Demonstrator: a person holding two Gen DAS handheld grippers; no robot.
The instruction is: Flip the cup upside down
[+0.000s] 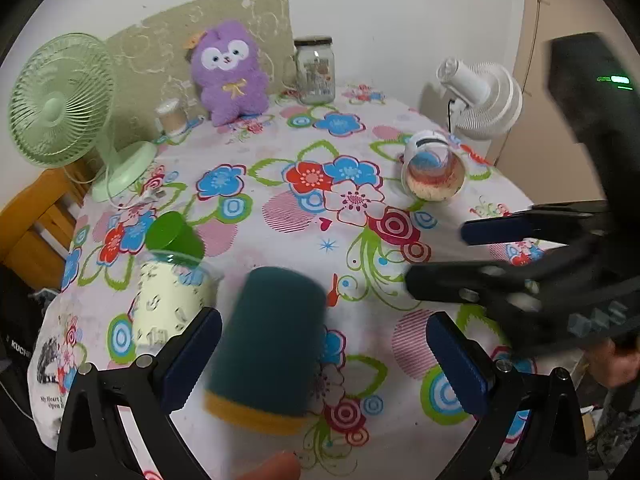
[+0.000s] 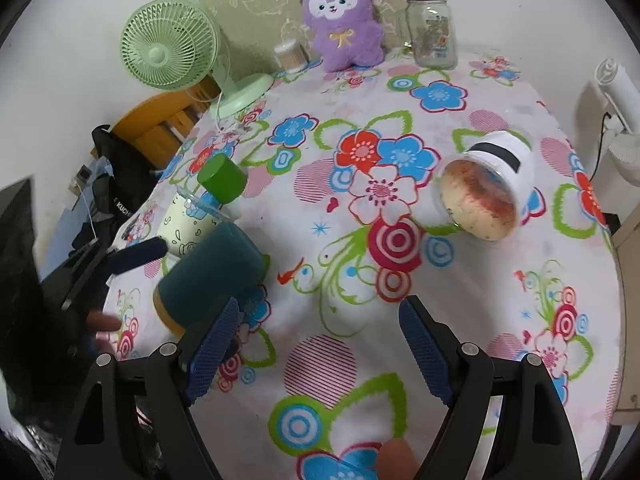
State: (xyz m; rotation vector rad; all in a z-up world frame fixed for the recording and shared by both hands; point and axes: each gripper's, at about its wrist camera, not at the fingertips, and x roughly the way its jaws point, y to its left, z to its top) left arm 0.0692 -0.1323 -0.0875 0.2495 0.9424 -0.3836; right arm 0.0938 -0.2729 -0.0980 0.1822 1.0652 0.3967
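A dark teal cup (image 1: 272, 344) with a yellow rim band sits base up on the floral tablecloth (image 1: 304, 208), tilted and blurred, between the open jaws of my left gripper (image 1: 324, 354), with no pad touching it. It also shows in the right wrist view (image 2: 210, 276), leaning, just left of my right gripper's left pad. My right gripper (image 2: 320, 354) is open and empty over the cloth; in the left wrist view it (image 1: 434, 254) reaches in from the right.
A cream patterned cup (image 1: 172, 304) and a green cup (image 1: 174, 236) stand left of the teal cup. A white tub (image 2: 486, 190) lies on its side. A green fan (image 1: 60, 100), purple plush (image 1: 230, 72), glass jar (image 1: 315, 70) and white fan (image 1: 480, 96) line the back.
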